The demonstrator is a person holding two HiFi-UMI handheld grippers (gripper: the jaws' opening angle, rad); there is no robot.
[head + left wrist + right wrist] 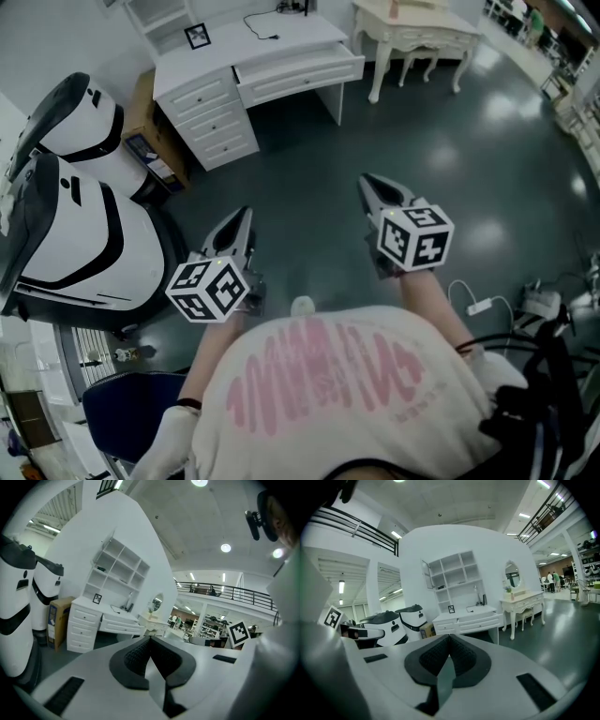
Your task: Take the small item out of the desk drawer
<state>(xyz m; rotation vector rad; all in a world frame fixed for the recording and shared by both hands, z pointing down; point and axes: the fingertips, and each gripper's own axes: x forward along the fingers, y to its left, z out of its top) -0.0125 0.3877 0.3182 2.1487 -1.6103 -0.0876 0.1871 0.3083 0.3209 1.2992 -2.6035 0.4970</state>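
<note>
A white desk (pixel 253 66) stands far off across the dark floor, with a wide middle drawer (pixel 300 75) that juts a little out of its front. No small item shows in any view. My left gripper (pixel 242 217) and right gripper (pixel 368 180) hang in mid-air well short of the desk, both pointing toward it. Each is shut, pads touching and nothing between them. The left gripper view has the desk (pixel 86 620) to the left beyond its closed tips (pixel 150 637). In the right gripper view the desk (pixel 466 618) lies just beyond the closed tips (pixel 449 636).
Large white-and-black pod machines (pixel 66 187) stand at the left, with a cardboard box (pixel 150 141) beside the desk. A cream dressing table (pixel 422 37) is right of the desk. A power strip (pixel 480 307) and cables lie on the floor at right. A blue chair (pixel 131 403) is behind me at left.
</note>
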